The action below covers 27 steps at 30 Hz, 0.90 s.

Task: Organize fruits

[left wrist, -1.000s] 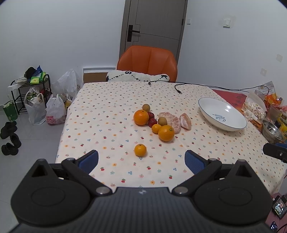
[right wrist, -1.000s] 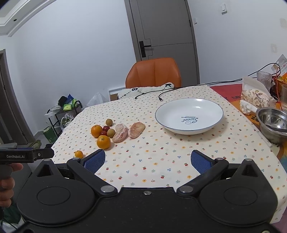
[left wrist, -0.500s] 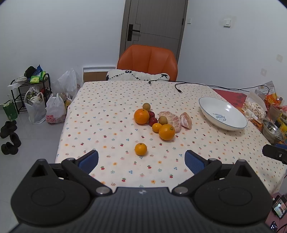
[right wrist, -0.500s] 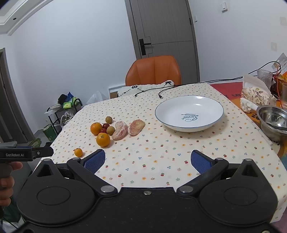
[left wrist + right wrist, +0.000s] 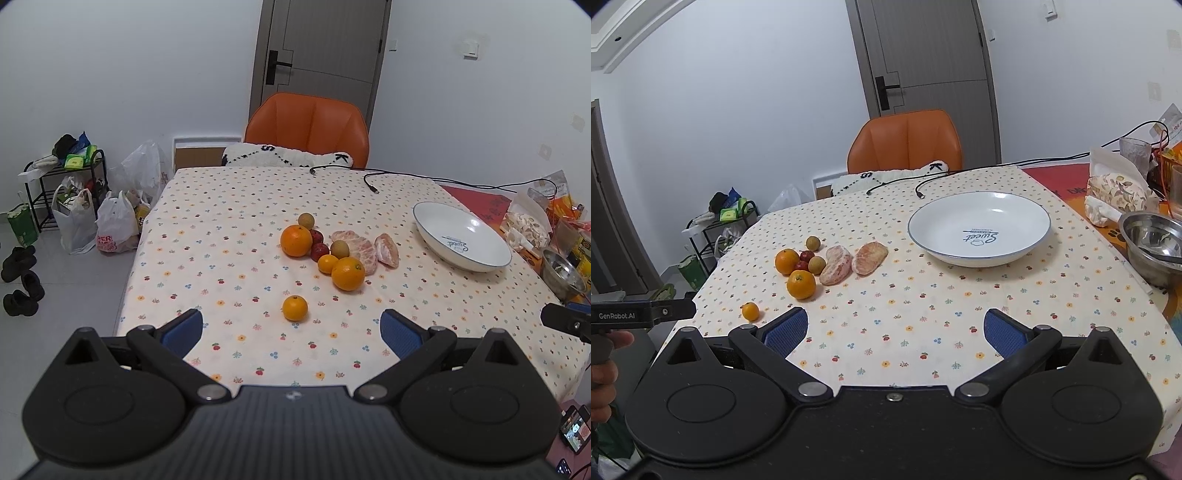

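Currently, both grippers are held above the near edge of the desk (image 5: pixel 207 206), which is covered by a flower-print cloth. The left gripper (image 5: pixel 291 330) is seen with its blue-padded fingers (image 5: pixel 183 332) spread wide and nothing between them; the right gripper (image 5: pixel 895 328) is likewise shown with its fingers (image 5: pixel 1001 332) spread apart and empty.

A small mandarin (image 5: pixel 294 307) is set alone near the front of the desk, just ahead of the left gripper. Behind it, a cluster of fruit is gathered: two larger oranges (image 5: pixel 295 240) (image 5: pixel 348 273), another small mandarin (image 5: pixel 327 263), two dark red fruits (image 5: pixel 320 251) wedged between them, two small brownish round fruits (image 5: pixel 306 220) (image 5: pixel 340 248), and two peeled pomelo segments (image 5: pixel 835 265) (image 5: pixel 869 258) laid side by side. All of these are touching or nearly touching.

To the right of the cluster, well apart from it, a white plate (image 5: pixel 979 206) with blue lettering is placed, empty. A steel bowl (image 5: pixel 1152 236) is found at the desk's right edge. An orange chair (image 5: pixel 306 129) is pushed against the far side.
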Tool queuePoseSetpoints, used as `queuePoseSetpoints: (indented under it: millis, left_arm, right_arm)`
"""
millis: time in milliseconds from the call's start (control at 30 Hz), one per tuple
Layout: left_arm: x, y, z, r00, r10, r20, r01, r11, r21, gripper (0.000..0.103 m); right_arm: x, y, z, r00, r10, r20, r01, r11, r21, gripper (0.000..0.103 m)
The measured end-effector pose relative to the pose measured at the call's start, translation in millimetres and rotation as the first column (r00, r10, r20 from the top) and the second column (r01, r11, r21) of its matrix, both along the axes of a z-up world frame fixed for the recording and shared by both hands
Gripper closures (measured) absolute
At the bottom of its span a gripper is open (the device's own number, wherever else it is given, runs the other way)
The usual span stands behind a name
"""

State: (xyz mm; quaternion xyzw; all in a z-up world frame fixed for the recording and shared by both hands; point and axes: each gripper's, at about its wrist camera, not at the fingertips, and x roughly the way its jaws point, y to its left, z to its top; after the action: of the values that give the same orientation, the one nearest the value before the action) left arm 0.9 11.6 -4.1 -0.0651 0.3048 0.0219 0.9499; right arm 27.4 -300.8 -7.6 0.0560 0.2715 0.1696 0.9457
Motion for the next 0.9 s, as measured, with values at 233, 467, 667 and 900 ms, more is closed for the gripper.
queuePoseSetpoints:
  millis: [233,467,667,900]
  left_arm:
    - [0.0,-0.7,-1.2,1.000,-0.004,-0.003,0.004,1.000,-0.001,0.002]
    - [0.7,-0.3,0.1,1.000,0.003,-0.002,-0.004,1.000,-0.004,0.002]
    - [3.1,2.1,0.7,1.000,0.015,0.002,-0.015,1.000,-0.011,0.002]
    - [8.7,5.4,7.4,0.999,0.034,0.033,-0.034,0.999,-0.005,0.002]
  right_arm:
    - [1.6,-2.4,1.5,1.000,-0.002,0.002,0.002,1.000,0.000,0.000]
    - [3.9,-8.4,1.6,1.000,-0.016,-0.008,0.016,1.000,0.011,0.000]
    - [6.7,-9.7,0.8,1.000,-0.015,-0.014,0.015,1.000,0.017,0.000]
    - [14.5,-14.5,3.2,1.000,-0.025,-0.006,0.025,0.999,0.023,0.000]
